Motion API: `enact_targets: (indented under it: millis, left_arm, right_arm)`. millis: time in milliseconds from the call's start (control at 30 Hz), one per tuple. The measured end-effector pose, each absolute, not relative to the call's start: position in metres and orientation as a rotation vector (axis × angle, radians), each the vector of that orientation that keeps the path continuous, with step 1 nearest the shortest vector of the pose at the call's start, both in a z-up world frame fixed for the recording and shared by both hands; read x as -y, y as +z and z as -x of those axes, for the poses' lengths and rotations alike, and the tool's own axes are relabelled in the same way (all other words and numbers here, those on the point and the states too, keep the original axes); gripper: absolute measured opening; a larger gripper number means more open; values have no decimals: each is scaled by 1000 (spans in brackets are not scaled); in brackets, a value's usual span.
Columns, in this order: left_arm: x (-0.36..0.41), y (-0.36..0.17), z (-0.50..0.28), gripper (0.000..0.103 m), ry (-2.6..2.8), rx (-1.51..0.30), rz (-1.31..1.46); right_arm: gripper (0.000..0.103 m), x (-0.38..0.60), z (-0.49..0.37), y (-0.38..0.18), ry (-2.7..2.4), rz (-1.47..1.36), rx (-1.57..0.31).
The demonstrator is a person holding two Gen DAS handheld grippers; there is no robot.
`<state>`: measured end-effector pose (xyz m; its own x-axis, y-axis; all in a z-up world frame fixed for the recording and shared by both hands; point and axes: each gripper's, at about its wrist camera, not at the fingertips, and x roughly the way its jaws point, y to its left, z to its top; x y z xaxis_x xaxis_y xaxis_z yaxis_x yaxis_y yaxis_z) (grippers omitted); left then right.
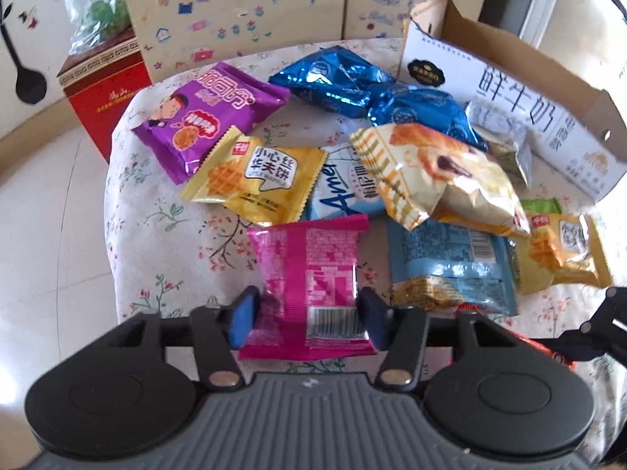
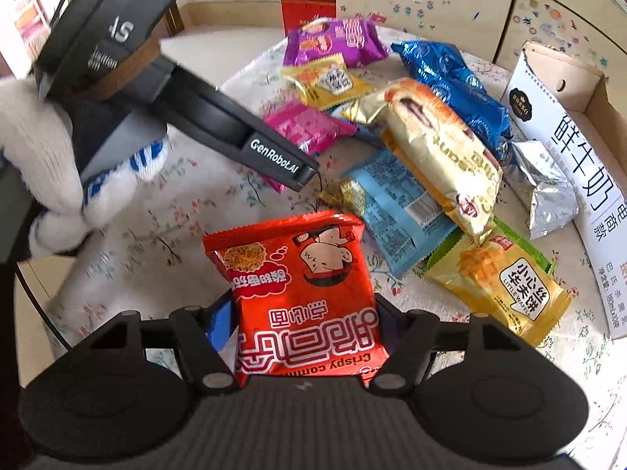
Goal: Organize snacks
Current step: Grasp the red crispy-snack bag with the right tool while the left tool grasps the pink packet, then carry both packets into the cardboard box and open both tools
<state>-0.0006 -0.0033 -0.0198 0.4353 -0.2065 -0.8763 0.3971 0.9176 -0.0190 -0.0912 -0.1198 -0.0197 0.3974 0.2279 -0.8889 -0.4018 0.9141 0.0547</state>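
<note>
Several snack packets lie heaped on a round table with a floral cloth (image 1: 156, 211). My left gripper (image 1: 307, 301) is shut on a pink packet (image 1: 313, 258), its blue pads pinching the packet's sides near the barcode end. My right gripper (image 2: 305, 313) is shut on a red crispy-noodle packet (image 2: 294, 274), which stands tilted between the fingers and hides most of them. In the right wrist view the left gripper's finger (image 2: 282, 164) reaches in from the upper left, held by a white-gloved hand (image 2: 51, 180). An open white milk carton box (image 1: 509, 105) stands at the table's right side.
Around the pink packet lie a purple packet (image 1: 207, 113), a yellow waffle packet (image 1: 254, 176), blue foil packets (image 1: 341, 74), a croissant packet (image 1: 443, 172) and a light blue packet (image 1: 450, 266). A red box (image 1: 106, 94) stands beyond the table's left edge. A stickered cabinet (image 1: 243, 11) stands behind.
</note>
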Motion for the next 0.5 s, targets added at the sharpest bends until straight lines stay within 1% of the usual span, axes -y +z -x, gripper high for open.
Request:
enact_targets:
  millis: [167, 500]
  left_arm:
    - [-8, -17, 1, 46, -369, -1053, -164]
    - [-17, -6, 5, 45, -366, -1015, -131]
  right_arm:
    - [75, 124, 91, -14, 374, 152, -1069]
    - [75, 133, 88, 0, 353, 92, -1025]
